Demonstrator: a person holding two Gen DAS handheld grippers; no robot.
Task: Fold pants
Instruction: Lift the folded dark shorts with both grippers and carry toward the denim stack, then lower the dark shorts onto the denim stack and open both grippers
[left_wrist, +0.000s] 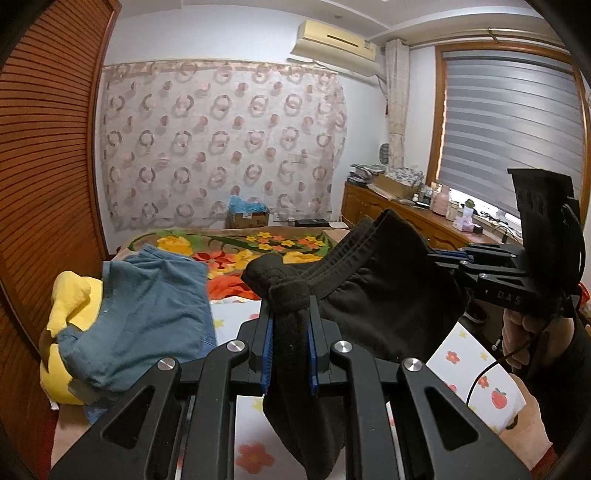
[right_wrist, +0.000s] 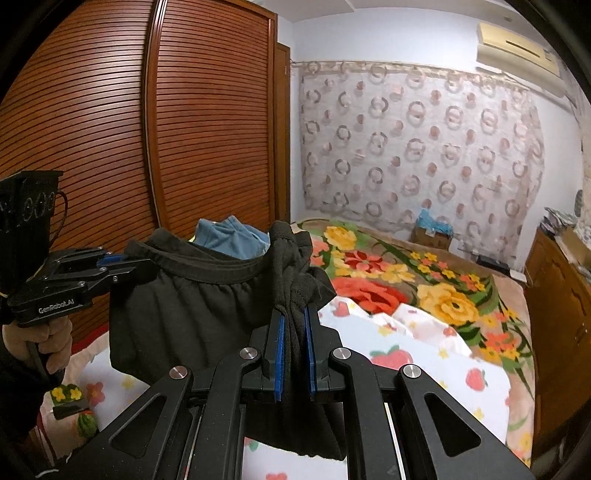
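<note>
The black pants (left_wrist: 384, 302) hang in the air above the bed, held by the elastic waistband (left_wrist: 354, 247) stretched between both grippers. My left gripper (left_wrist: 290, 314) is shut on one bunched end of the waistband; it also shows in the right wrist view (right_wrist: 129, 264). My right gripper (right_wrist: 293, 325) is shut on the other bunched end; it also shows in the left wrist view (left_wrist: 439, 258). The pants (right_wrist: 184, 310) drop below both grippers, and their lower part is hidden behind the gripper bodies.
The bed has a white strawberry-print sheet (right_wrist: 417, 354) and a floral blanket (right_wrist: 406, 273). A blue garment (left_wrist: 147, 310) lies over a yellow pillow (left_wrist: 70, 295) at the left. A wooden wardrobe (right_wrist: 166, 129) stands left, a cluttered wooden dresser (left_wrist: 406, 210) right.
</note>
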